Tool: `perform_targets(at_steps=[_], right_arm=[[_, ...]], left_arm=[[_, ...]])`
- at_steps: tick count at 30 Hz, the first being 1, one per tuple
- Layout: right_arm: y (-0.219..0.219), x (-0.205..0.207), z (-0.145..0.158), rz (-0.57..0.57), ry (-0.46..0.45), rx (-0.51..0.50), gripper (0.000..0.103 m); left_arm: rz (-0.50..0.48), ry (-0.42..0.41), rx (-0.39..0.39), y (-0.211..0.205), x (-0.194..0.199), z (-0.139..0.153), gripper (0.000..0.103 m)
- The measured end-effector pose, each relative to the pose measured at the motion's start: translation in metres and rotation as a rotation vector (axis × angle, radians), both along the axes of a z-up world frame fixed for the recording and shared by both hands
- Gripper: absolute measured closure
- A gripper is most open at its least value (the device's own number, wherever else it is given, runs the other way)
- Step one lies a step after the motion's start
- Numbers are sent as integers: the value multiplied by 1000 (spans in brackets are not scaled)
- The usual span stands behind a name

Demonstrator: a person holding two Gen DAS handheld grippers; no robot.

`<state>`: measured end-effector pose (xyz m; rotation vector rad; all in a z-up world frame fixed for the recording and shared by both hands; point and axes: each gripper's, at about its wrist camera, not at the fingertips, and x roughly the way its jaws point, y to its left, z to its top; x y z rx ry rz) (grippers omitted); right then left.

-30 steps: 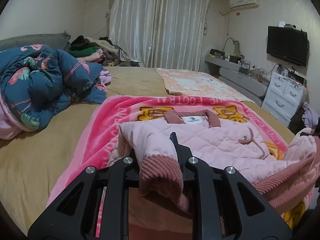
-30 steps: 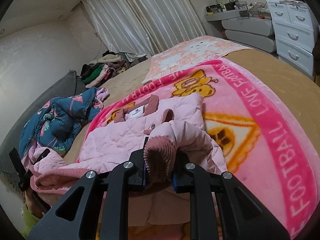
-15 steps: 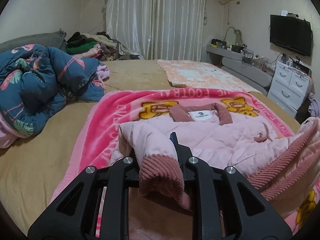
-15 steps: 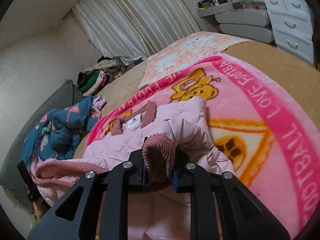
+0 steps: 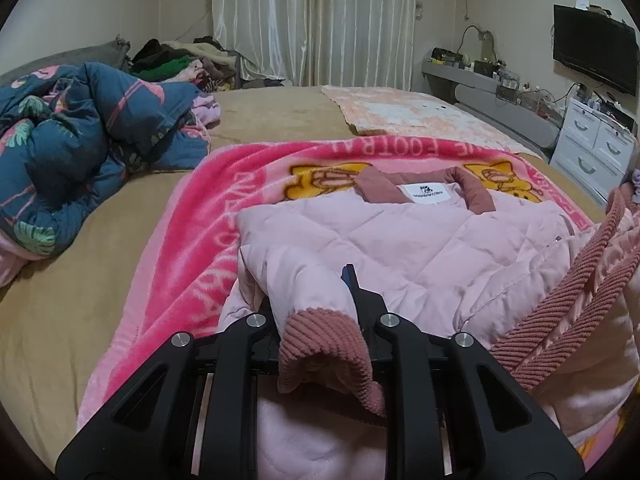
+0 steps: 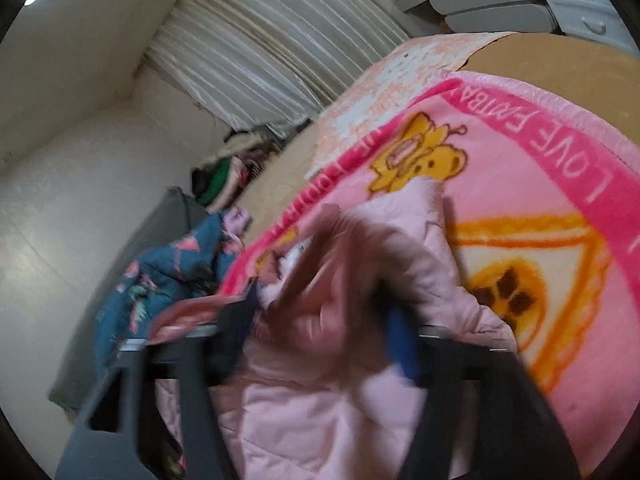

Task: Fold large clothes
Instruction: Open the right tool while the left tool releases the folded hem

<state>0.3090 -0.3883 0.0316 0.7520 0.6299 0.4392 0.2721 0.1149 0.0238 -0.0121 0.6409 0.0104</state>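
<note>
My left gripper [image 5: 320, 316] is clamped on a ribbed dusty-rose cuff [image 5: 324, 344] of the pink quilted jacket [image 5: 400, 240], with the sleeve doubled back over the jacket's near left corner. I judge that grip is there to carry the sleeve inward across the body for the fold. The jacket lies flat on the pink cartoon blanket [image 5: 208, 248], collar and white label [image 5: 428, 192] at the far end, so the body is spread ready for folding.

The right wrist view is smeared with motion. My right gripper [image 6: 320, 320] has pink jacket fabric bunched between its fingers, but I cannot tell whether they are clenched on it or merely around it. On the right, the ribbed hem [image 5: 568, 296] rises off the bed, which suggests that side is lifted.

A crumpled blue floral duvet [image 5: 80, 140] sits well apart at far left, clear of the fold.
</note>
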Motion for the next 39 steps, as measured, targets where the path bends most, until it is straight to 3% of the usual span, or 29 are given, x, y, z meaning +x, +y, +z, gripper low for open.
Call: perform_targets(at_steps=[3, 5, 12, 15, 17, 18, 21, 26, 31, 34, 36, 39], right_arm=[[-7, -3, 6, -18, -23, -13, 19], [-8, -8, 10, -29, -37, -56, 11], [10, -19, 5, 6, 11, -369, 5], [17, -13, -15, 56, 81, -434, 5], [21, -7, -30, 87, 123, -430, 5], [23, -5, -36, 97, 133, -425, 6], [29, -4, -44, 108, 139, -444, 23], [30, -8, -39, 92, 92, -490, 47], [26, -7, -38, 80, 89, -501, 49], [24, -8, -36, 88, 87, -493, 46], [21, -9, -34, 91, 85, -472, 41], [15, -14, -30, 93, 80, -451, 31]], left_arm=[[3, 7, 2, 0, 2, -5, 89], [4, 9, -16, 3, 3, -6, 89], [-6, -13, -79, 7, 3, 0, 85], [-20, -13, -121, 7, 0, 6, 74], [-38, -12, -152, 7, -2, 11, 54], [-42, -20, -161, 6, -5, 15, 53], [-52, -35, -174, 4, -12, 28, 45], [-56, -106, -216, 12, -31, 54, 22], [3, -188, -155, 25, -48, 73, 12], [26, -142, -179, 42, -43, 60, 10], [46, -77, -139, 49, -36, 41, 9], [-14, 36, -158, 55, -31, 5, 9]])
